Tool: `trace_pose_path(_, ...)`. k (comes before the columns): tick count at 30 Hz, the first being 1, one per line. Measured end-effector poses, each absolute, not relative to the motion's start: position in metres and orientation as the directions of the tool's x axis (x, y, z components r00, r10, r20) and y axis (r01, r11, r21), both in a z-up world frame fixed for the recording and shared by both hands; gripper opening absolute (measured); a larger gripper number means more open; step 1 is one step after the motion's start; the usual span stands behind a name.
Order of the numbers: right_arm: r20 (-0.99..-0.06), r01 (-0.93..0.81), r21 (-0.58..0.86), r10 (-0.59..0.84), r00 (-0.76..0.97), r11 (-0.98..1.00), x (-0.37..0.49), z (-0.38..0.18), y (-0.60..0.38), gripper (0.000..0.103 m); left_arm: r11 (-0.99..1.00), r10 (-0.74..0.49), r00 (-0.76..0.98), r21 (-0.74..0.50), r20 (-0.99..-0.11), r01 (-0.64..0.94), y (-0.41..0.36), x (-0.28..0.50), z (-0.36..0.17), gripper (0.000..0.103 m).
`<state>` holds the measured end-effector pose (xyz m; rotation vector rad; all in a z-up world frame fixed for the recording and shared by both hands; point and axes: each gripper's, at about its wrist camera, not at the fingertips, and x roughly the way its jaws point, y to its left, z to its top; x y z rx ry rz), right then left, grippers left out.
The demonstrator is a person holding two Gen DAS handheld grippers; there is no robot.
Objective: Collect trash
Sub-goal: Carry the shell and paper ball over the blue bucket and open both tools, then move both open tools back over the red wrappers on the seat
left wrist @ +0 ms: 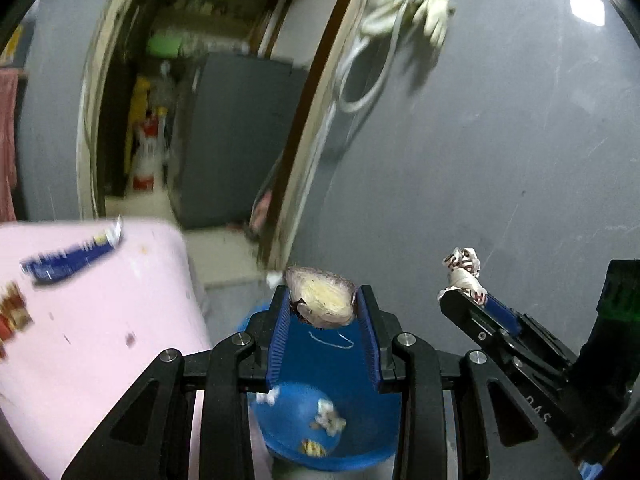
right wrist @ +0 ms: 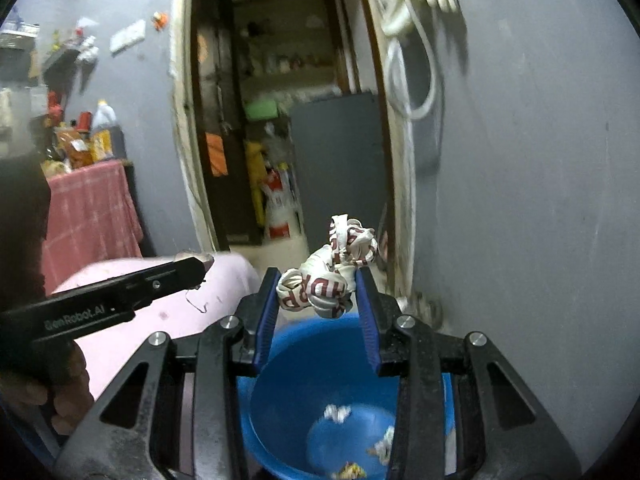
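Note:
My left gripper is shut on a pale, purple-tinged onion peel scrap, held over a blue bucket. In the right wrist view, my right gripper is shut on a crumpled white wrapper with red letters, above the same blue bucket. The bucket holds a few bits of paper and wrapper. In the left wrist view the right gripper shows at the right with the wrapper. The left gripper shows at the left in the right wrist view, a hand gripping its handle.
A pink-covered surface at the left carries a blue wrapper and a small packet. A grey wall with hanging white cables stands behind. A doorway opens onto a cluttered room.

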<state>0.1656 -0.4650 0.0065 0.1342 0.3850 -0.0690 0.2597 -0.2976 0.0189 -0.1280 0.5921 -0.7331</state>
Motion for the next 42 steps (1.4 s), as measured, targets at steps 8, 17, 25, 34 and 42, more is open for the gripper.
trace_pose_path(8, -0.519, 0.147, 0.196, -0.024, 0.854, 0.970, 0.180, -0.042, -0.490, 0.037, 0.777, -0.597, 0.486, -0.311, -0.639, 0.547, -0.324, 0.279, -0.033, 0.029)
trace_pose_path(17, -0.601, 0.190, 0.226, -0.017, 0.799, 0.955, 0.188, -0.070, -0.499, 0.039, 0.786, -0.562, 0.415, -0.308, -0.715, 0.536, -0.343, 0.283, -0.068, 0.030)
trace_pose_path(25, -0.620, 0.219, 0.260, -0.011, 0.785, 0.940, 0.193, -0.075, -0.508, 0.044, 0.777, -0.569, 0.381, -0.326, -0.729, 0.538, -0.350, 0.289, -0.072, 0.031)
trace_pose_path(34, -0.596, 0.233, 0.259, -0.035, 0.802, 0.938, 0.188, -0.065, -0.511, 0.053, 0.777, -0.572, 0.370, -0.339, -0.732, 0.531, -0.348, 0.292, -0.064, 0.035)
trace_pose_path(42, -0.504, 0.222, 0.242, -0.073, 0.860, 0.944, 0.174, -0.026, -0.501, 0.069, 0.790, -0.592, 0.456, -0.368, -0.664, 0.491, -0.318, 0.285, -0.036, 0.055)
